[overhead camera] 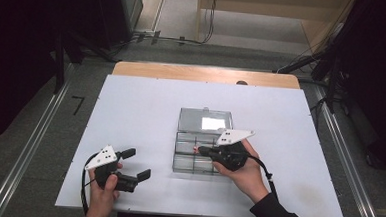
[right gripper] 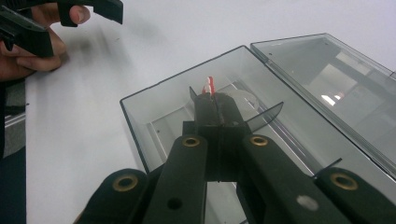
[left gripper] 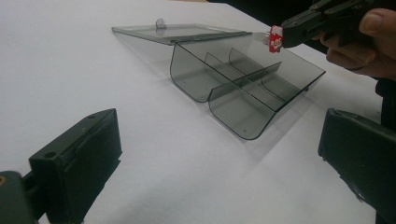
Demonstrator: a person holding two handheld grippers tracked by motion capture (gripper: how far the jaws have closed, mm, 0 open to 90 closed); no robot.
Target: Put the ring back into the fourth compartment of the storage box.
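One clear smoky plastic compartment box [overhead camera: 197, 154] is seen near the middle of the white surface [overhead camera: 130, 115], its hinged lid [overhead camera: 205, 120] laid open flat on the far side. Its divided compartments appear bare; their exact number is hard to make out through the see-through walls. One small red-and-white piece [left gripper: 275, 38] is pinched between the closed jaws of the right gripper [overhead camera: 202, 150], held just above the box. The left gripper [overhead camera: 137, 164], at the near left, is held with jaws spread, nothing between them.

Bright white table [overhead camera: 140, 116], dark surroundings, lid [overhead camera: 205, 120] glare, blurred near jaws
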